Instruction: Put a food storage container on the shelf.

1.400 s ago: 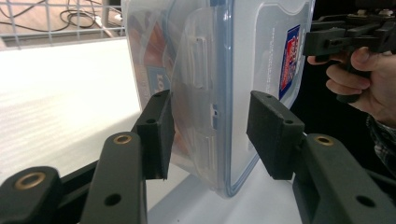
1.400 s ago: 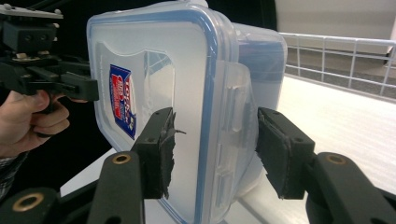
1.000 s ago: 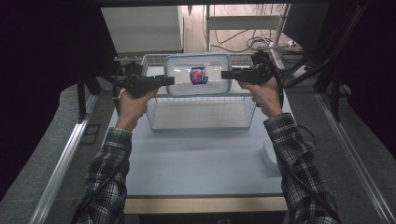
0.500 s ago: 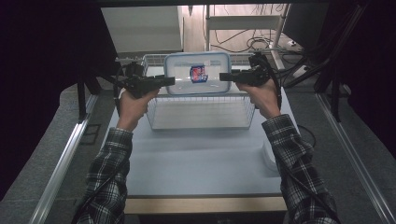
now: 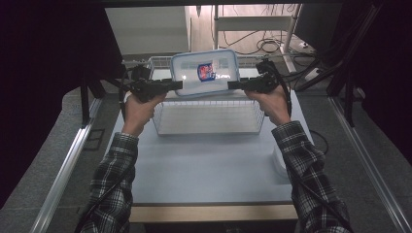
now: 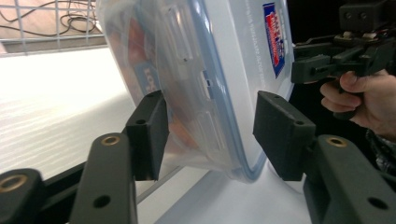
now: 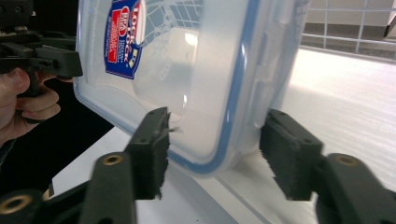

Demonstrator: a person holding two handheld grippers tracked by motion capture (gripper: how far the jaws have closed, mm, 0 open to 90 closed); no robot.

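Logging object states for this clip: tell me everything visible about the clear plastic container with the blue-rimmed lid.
The clear rectangular plastic container with a blue-rimmed lid looks like translucent plastic, with rounded corners, a blue seal line and latch flaps along its edges. A red and blue label sits on the lid. The lid is on. It is tilted, lid face toward the high view, over the far part of the white wire basket. The left gripper and right gripper flank its opposite short ends, fingers straddling the edges; whether they press on it is unclear.

Both forearms in plaid sleeves reach forward over the table (image 5: 204, 165). The left gripper (image 5: 176, 85) and the right gripper (image 5: 233, 85) point toward each other at the same height, each with its jaws spread apart.
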